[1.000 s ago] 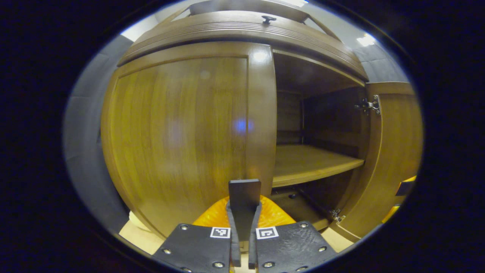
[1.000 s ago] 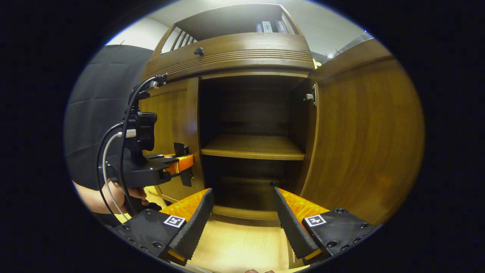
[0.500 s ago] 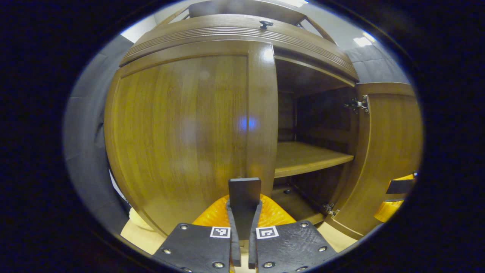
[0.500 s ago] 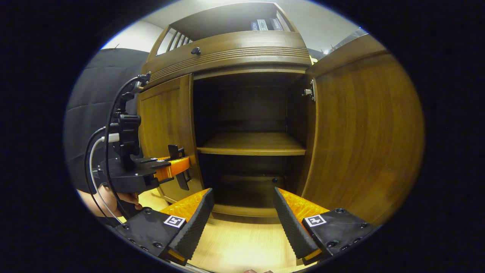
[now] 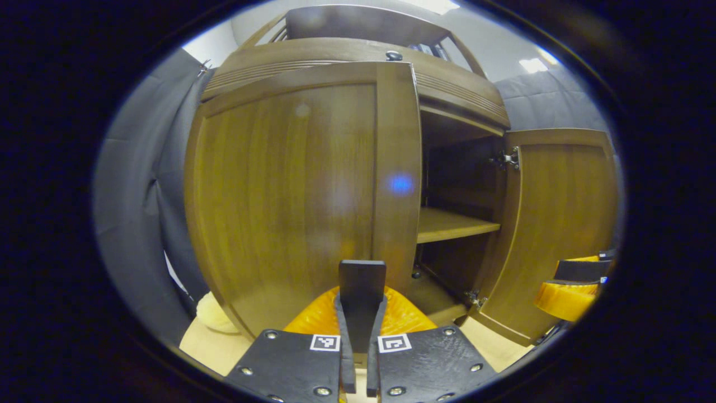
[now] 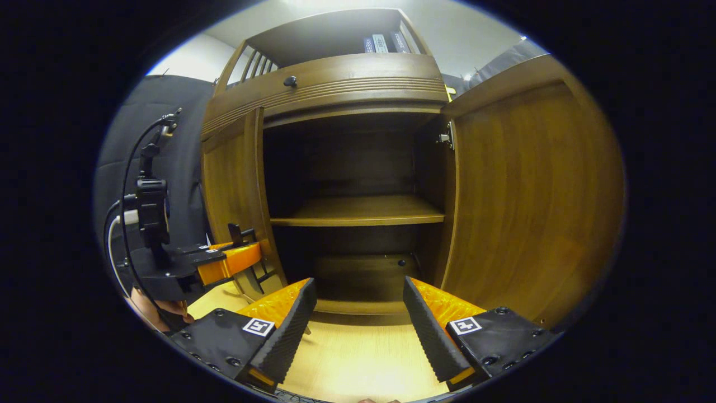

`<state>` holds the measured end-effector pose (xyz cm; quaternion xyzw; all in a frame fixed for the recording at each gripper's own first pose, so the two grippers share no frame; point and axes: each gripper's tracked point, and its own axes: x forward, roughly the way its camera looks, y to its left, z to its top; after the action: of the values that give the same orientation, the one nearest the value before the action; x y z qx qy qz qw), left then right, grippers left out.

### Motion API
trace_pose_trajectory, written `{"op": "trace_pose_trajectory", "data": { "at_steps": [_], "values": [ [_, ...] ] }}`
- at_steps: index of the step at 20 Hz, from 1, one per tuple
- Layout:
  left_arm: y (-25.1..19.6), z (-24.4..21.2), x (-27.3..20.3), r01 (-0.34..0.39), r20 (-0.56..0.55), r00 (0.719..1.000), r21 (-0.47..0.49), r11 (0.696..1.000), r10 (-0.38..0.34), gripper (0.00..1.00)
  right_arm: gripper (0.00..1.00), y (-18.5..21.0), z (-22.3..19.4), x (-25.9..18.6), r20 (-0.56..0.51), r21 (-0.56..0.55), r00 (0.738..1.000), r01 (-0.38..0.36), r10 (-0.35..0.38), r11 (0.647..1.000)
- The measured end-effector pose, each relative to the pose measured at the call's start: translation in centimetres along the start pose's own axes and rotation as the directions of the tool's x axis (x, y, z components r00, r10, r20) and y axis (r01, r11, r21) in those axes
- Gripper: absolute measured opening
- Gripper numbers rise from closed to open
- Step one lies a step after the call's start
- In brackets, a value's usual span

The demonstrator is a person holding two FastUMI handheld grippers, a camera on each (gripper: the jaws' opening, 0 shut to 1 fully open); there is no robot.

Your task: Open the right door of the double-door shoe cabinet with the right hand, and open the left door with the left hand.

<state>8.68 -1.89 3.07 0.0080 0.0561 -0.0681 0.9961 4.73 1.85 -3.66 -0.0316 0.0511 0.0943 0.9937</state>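
The left door [image 5: 291,184] of the brown wooden shoe cabinet stands partly open, swung out from the frame. My left gripper [image 5: 362,303] is shut on its dark flat handle [image 5: 362,277] at the door's free edge. From the right gripper view, the left door [image 6: 232,190] is seen edge-on, with the left gripper [image 6: 249,262] at its lower edge. The right door [image 6: 531,201] stands wide open. My right gripper [image 6: 358,282] is open in front of the cabinet's lower opening, holding nothing. The right door [image 5: 565,224] is also in the left gripper view.
Inside, a shelf [image 6: 358,211] divides the dark cabinet. A drawer with a knob [image 6: 290,81] sits above the doors, with books [image 6: 383,43] on top. The floor [image 6: 358,358] is light wood. A hand [image 6: 154,310] and cables are at the left, before black cloth.
The left door has swung further open, drawn by the left gripper on its handle. The right gripper and the right door have hardly moved.
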Motion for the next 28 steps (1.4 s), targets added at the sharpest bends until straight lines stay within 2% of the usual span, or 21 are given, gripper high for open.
{"op": "trace_pose_trajectory", "data": {
  "at_steps": [12,13,14,15,16,17,19,20,27,28],
  "values": [
    [3.4,-0.9,-7.7,-0.013,0.035,0.999,-0.016,1.0,0.014,0.12,0.93,1.0,-1.3,-4.7,0.051,0.019,0.997,0.057,-0.058,0.998],
    [3.7,-1.0,-8.2,-0.017,0.039,0.999,-0.016,1.0,0.018,0.12,0.98,1.0,-1.3,-5.0,0.049,0.02,0.997,0.056,-0.057,0.998],
    [4.0,-1.0,-8.6,-0.022,0.04,0.999,-0.018,1.0,0.023,0.12,0.93,1.1,-1.3,-5.2,0.048,0.021,0.997,0.054,-0.055,0.998],
    [4.3,-1.1,-9.0,-0.028,0.038,0.999,-0.019,0.999,0.029,0.09,0.93,1.2,-1.3,-5.4,0.05,0.02,0.997,0.052,-0.053,0.998],
    [4.5,-1.1,-9.4,-0.035,0.035,0.999,-0.022,0.999,0.036,0.09,0.98,1.3,-1.1,-5.6,0.054,0.017,0.997,0.05,-0.051,0.999],
    [4.8,-1.2,-9.9,-0.04,0.034,0.999,-0.023,0.999,0.041,0.1,0.93,1.4,-1.0,-5.6,0.061,0.013,0.997,0.049,-0.05,0.999],
    [5.6,-1.5,-10.8,-0.049,0.033,0.998,-0.021,0.999,0.05,0.11,0.93,1.7,-0.9,-5.7,0.068,0.011,0.997,0.047,-0.048,0.999],
    [6.0,-1.6,-11.3,-0.056,0.034,0.998,-0.022,0.998,0.056,0.11,0.98,1.8,-0.9,-5.8,0.069,0.014,0.997,0.044,-0.045,0.999],
    [10.2,-1.6,-14.9,-0.145,0.035,0.989,-0.01,0.989,0.145,0.1,0.98,1.4,-1.2,-5.9,0.063,0.006,0.997,0.037,-0.037,0.999],
    [11.1,-1.5,-15.5,-0.153,0.045,0.987,-0.012,0.988,0.153,0.07,0.98,1.3,-1.1,-5.9,0.063,0.007,0.997,0.035,-0.036,0.999]
  ]
}}
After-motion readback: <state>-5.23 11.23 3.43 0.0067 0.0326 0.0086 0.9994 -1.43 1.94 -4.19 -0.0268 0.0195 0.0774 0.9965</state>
